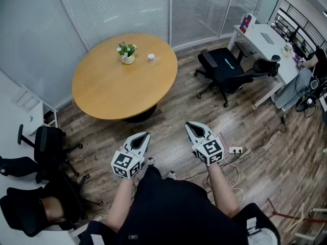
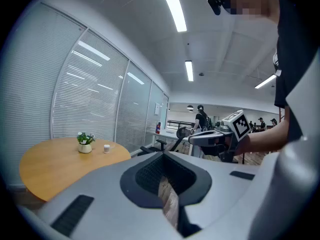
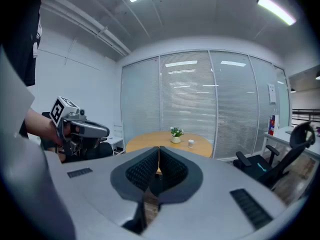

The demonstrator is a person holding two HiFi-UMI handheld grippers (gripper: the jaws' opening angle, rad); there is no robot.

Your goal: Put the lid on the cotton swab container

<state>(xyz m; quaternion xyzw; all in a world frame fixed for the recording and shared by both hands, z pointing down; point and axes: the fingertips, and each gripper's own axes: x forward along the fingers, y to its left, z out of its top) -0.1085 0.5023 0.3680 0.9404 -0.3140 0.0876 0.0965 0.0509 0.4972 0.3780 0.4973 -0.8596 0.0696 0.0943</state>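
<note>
Left gripper (image 1: pixel 145 136) and right gripper (image 1: pixel 190 124) are both closed on nothing, well back from the round surface (image 1: pixel 107 88). The cotton swab container (image 1: pixel 151 58) sits near the potted plant (image 1: pixel 126 52). It looks light and tippy, so I'd pinch the lid's rim gently.

On the round table (image 1: pixel 110 92), the potted plant (image 1: pixel 126 52) stands just left of the cotton swab container (image 1: pixel 151 58), both near the far edge. An office chair (image 1: pixel 225 69) stands right of the round table, with a desk (image 1: pixel 263 41) behind it
</note>
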